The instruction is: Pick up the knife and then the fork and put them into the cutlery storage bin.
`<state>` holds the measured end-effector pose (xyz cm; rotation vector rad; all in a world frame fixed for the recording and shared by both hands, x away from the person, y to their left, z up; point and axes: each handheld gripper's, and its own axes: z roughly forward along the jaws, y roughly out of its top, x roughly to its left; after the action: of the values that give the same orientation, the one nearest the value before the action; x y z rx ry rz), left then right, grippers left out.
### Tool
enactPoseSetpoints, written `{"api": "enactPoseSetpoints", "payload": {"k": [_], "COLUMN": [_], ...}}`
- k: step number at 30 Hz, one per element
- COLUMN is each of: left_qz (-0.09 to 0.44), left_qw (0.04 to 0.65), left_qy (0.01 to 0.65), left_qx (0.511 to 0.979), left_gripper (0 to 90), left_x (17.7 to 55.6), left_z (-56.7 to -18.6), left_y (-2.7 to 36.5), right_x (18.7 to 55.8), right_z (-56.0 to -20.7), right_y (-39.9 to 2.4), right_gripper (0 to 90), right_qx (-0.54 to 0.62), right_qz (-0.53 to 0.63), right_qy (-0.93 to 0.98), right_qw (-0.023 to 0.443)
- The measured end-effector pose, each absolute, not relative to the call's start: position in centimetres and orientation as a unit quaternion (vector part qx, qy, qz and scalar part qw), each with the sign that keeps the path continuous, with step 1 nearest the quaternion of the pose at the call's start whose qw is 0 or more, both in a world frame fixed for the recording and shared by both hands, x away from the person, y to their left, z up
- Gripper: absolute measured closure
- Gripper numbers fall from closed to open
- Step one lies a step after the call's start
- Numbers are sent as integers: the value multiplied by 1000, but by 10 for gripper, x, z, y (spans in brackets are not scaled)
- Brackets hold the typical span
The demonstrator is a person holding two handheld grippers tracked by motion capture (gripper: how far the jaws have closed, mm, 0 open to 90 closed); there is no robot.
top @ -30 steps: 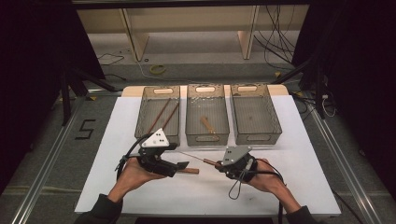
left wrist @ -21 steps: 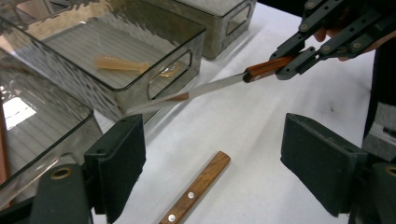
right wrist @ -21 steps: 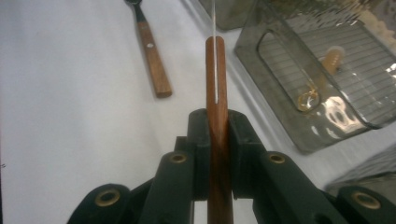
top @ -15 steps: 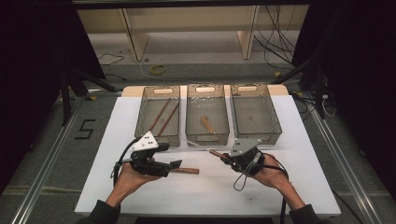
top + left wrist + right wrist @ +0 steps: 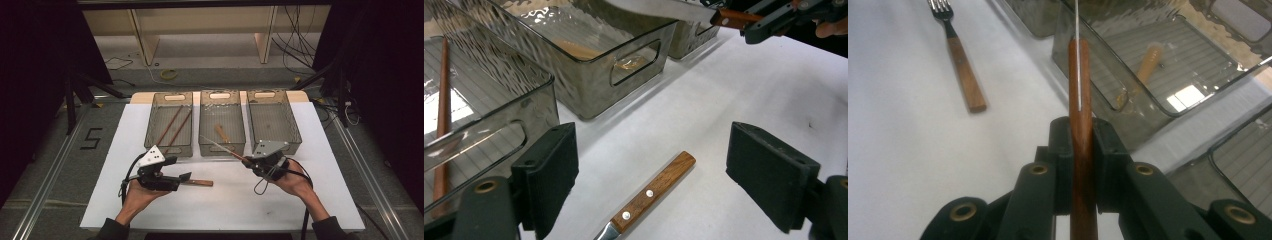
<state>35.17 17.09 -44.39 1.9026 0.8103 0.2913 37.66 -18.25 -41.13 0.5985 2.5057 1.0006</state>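
My left hand-held gripper and right hand-held gripper are black, each topped by a grey three-cornered plate and trailing a black cable.

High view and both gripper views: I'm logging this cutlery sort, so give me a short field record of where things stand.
right gripper: shut on knife, blade toward middle bin
left gripper: open, jaws either side of fork handle on the table
left bin: two chopsticks
middle bin: one wooden-handled piece
right bin: looks empty
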Motion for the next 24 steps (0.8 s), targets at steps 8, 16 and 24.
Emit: {"api": "enactPoseSetpoints", "payload": {"k": [8, 16, 24], "left_qz": [127, 130, 132], "left_qw": [493, 486, 484], "left_qy": [338, 338, 338], "left_qx": [792, 796, 796], "left_gripper": [195, 194, 195], "left_x": [349, 348, 348], "left_z": [-451, -453, -453], "left_y": [173, 174, 174], "right_x": [389, 404, 418], "right_z": [-408, -406, -403], "right_y": [-192, -204, -217], "right_gripper": [816, 817, 817], "right_qx": [240, 271, 302], "right_qz": [358, 360, 364], "right_qy": [881, 870, 855], "right_qw": [193, 201, 211]}}
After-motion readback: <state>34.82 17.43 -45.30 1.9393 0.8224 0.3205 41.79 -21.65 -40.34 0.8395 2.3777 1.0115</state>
